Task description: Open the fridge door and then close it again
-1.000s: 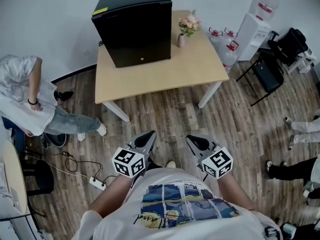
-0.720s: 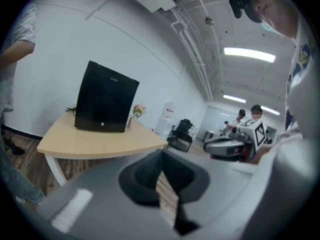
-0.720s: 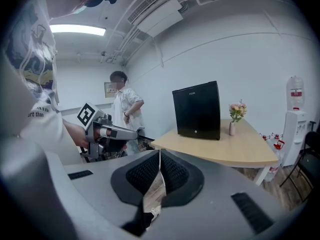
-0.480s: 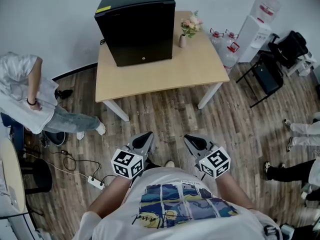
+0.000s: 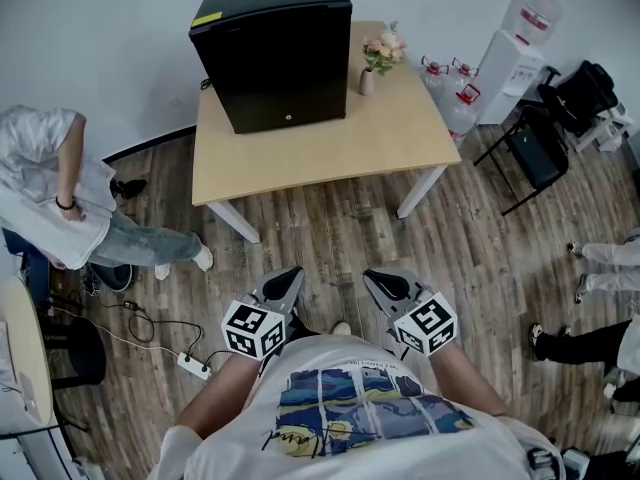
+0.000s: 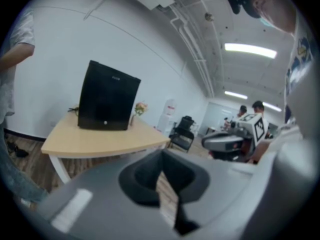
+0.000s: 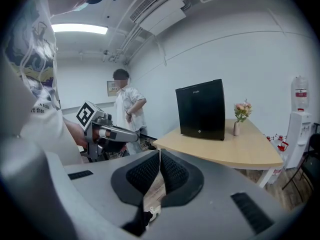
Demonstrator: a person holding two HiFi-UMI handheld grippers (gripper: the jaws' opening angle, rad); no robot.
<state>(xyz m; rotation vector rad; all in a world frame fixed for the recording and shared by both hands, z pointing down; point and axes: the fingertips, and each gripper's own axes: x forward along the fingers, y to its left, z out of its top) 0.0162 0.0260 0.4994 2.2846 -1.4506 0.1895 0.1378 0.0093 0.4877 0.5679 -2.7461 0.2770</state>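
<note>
Wood plank floor (image 5: 340,238) under the person. Left gripper (image 5: 288,276) and right gripper (image 5: 378,278) are side by side at chest level, both aimed at the desk (image 5: 330,153) and well apart from it. Left fingers (image 6: 142,176) are clenched together, nothing between them. Right fingers (image 7: 175,174) are clenched too, empty. Black fridge (image 5: 275,53) sits on the desk's far left part, door closed, inside hidden. Small vase (image 5: 367,81) just right of the fridge holds pink flowers (image 5: 384,46). Past the desk's right corner, water jugs (image 5: 450,93) stand on the floor beside a white dispenser (image 5: 505,63) with a bottle (image 5: 530,10) on top.
</note>
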